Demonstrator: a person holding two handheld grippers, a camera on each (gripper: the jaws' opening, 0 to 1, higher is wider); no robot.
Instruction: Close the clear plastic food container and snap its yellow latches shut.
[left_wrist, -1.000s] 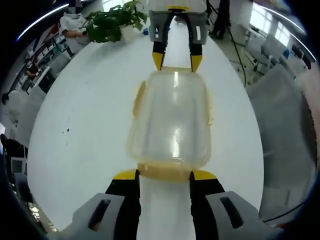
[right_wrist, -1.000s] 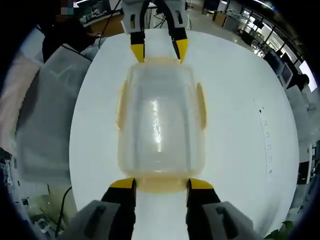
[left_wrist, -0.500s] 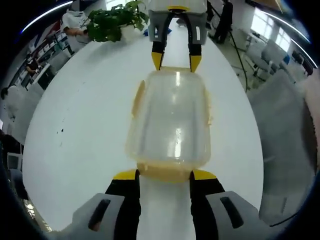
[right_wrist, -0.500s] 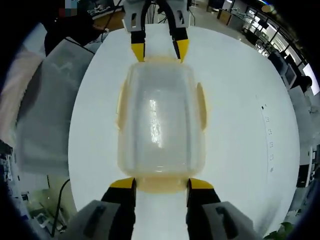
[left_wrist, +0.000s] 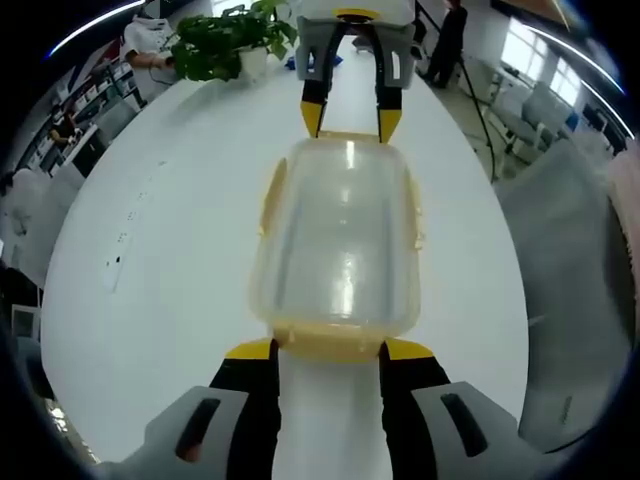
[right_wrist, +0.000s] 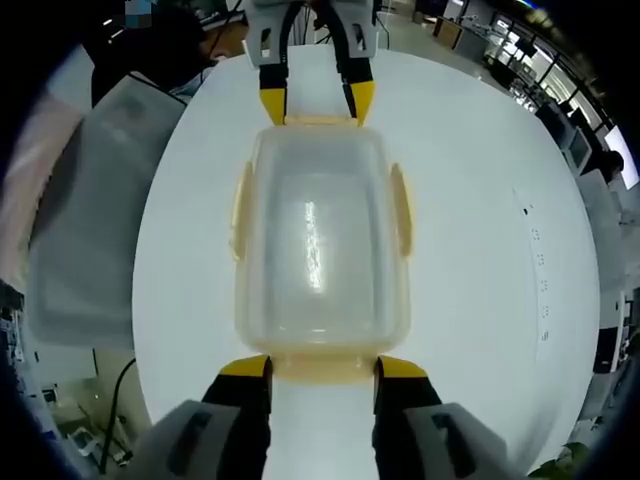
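Observation:
A clear plastic container (left_wrist: 340, 235) with its lid on lies lengthwise on the white round table (left_wrist: 150, 250). Yellow side latches (left_wrist: 272, 195) stick out from both long sides. My left gripper (left_wrist: 328, 350) is open, with its yellow tips on either side of the near end latch (left_wrist: 328, 342). At the far end my right gripper (left_wrist: 346, 118) faces it. In the right gripper view the same container (right_wrist: 318, 250) lies between my open right gripper (right_wrist: 322, 367) and the left gripper (right_wrist: 310, 103) at the top. Its side latches (right_wrist: 399, 205) flare outward.
A potted plant (left_wrist: 215, 45) stands at the table's far edge. A large translucent plastic-covered shape (right_wrist: 90, 220) stands beside the table (right_wrist: 480, 250). A person (left_wrist: 150, 45) sits near the plant. The office floor and desks lie beyond.
Both views have shifted a little and the background has turned. The opposite gripper's tips now sit tighter against the container's far end. The jaws keep the same spread.

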